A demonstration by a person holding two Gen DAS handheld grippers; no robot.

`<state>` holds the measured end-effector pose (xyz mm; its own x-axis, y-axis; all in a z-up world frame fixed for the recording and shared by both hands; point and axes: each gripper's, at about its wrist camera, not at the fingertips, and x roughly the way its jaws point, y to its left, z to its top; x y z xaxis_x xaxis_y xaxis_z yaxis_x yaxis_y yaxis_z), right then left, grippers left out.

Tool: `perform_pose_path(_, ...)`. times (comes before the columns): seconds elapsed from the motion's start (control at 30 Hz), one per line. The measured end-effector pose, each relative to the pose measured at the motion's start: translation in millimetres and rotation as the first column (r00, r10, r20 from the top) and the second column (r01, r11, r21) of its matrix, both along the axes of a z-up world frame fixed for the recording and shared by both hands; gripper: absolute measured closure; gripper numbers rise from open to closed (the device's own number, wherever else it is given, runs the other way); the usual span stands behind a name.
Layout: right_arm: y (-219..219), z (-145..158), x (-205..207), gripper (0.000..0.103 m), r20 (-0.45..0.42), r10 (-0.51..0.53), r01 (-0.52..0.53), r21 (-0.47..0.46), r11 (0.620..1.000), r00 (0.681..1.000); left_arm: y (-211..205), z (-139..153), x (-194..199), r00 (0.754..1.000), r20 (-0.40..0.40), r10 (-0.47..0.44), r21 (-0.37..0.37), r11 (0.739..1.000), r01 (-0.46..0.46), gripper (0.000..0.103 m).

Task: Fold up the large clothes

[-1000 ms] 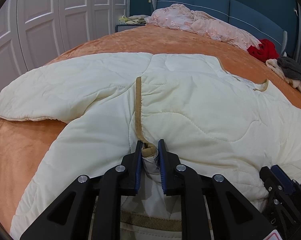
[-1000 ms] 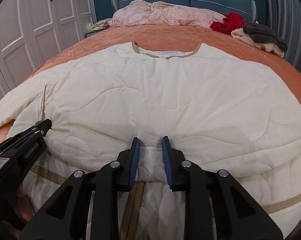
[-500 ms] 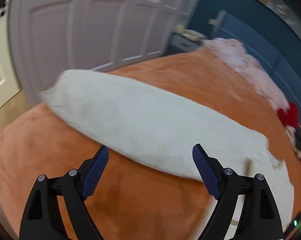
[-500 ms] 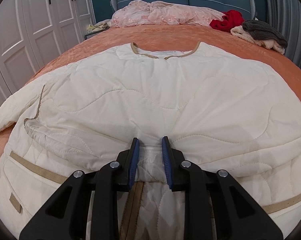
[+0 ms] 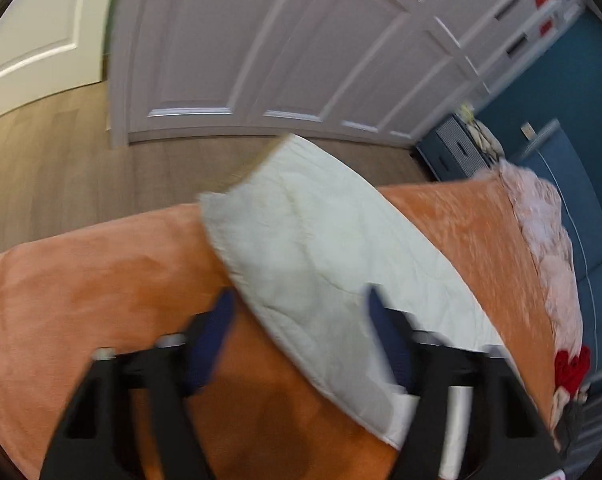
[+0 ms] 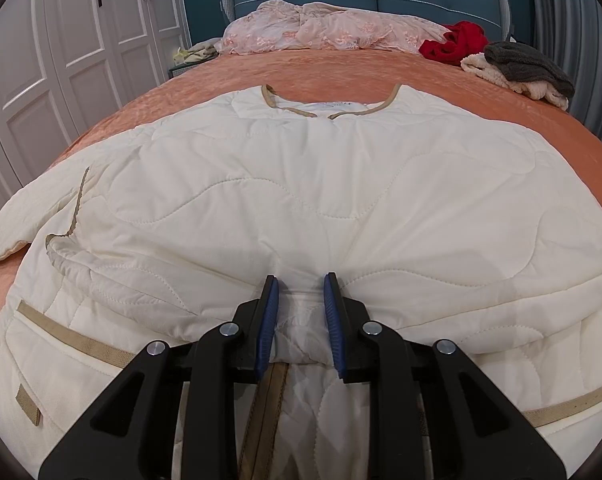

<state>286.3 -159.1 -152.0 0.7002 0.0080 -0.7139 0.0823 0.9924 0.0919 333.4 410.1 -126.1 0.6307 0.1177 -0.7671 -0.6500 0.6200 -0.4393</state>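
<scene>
A cream quilted jacket (image 6: 301, 184) with tan trim lies spread on the orange bed cover (image 6: 501, 96), collar (image 6: 329, 114) at the far end. My right gripper (image 6: 301, 280) is shut on a bunched fold of the jacket's near hem. In the blurred left wrist view, the jacket's sleeve (image 5: 301, 240) stretches toward the bed's edge. My left gripper (image 5: 299, 296) hovers over the sleeve near its cuff. Its jaws are closing, the sleeve lies between and below the fingers, and the pads do not press on it.
White wardrobe doors (image 5: 301, 40) and wood floor (image 5: 61, 152) lie beyond the bed's left edge. At the headboard sit a pink blanket (image 6: 333, 32), a red garment (image 6: 457, 42) and a grey and cream clothes pile (image 6: 525, 68). A blue nightstand (image 5: 457, 152) stands by the wall.
My left gripper let go of the jacket's hem, swung left to the sleeve with a roll, opened wide, then narrowed. The right gripper kept its grip and place.
</scene>
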Motion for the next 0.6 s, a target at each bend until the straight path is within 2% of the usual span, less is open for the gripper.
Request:
perform_pose_path(0.07,0,0,0,0.081,0.000,0.000,0.000,0.001,1.000,1.000,0,4,0,1.000,-0.016,-0.011,0.043,0.999,0.012,0.084)
perform_pose_path(0.13,0,0,0,0.081,0.001,0.001,-0.001,0.001,1.000,1.000,-13,19,6,0.999,-0.014,-0.046,0.119,0.992,0.047,0.098)
perform_pose_path(0.2,0,0,0,0.081,0.001,0.001,-0.001,0.001,1.000,1.000,-27,39,8,0.996,0.015,-0.086,0.181,0.980,0.082,0.099)
perform_pose_path(0.27,1,1,0,0.081,0.002,-0.001,0.001,0.002,1.000,1.000,-42,62,12,0.989,0.052,-0.136,0.211,0.970,0.122,0.100)
perform_pose_path(0.37,0,2,0,0.081,0.003,-0.002,0.002,0.003,1.000,1.000,-83,112,15,0.965,0.125,-0.232,0.287,0.939,0.189,0.100)
perform_pose_path(0.5,0,6,-2,0.080,0.012,-0.007,0.007,0.014,1.000,1.000,-162,176,15,0.897,0.197,-0.395,0.390,0.871,0.298,0.100)
perform_pose_path(0.57,-1,9,-5,0.079,0.026,-0.013,0.012,0.024,1.000,1.000,-210,201,15,0.847,0.224,-0.483,0.417,0.833,0.365,0.100)
perform_pose_path(0.6,-3,12,-7,0.077,0.038,-0.017,0.016,0.031,0.999,0.999,-240,214,16,0.812,0.234,-0.534,0.426,0.807,0.409,0.100)
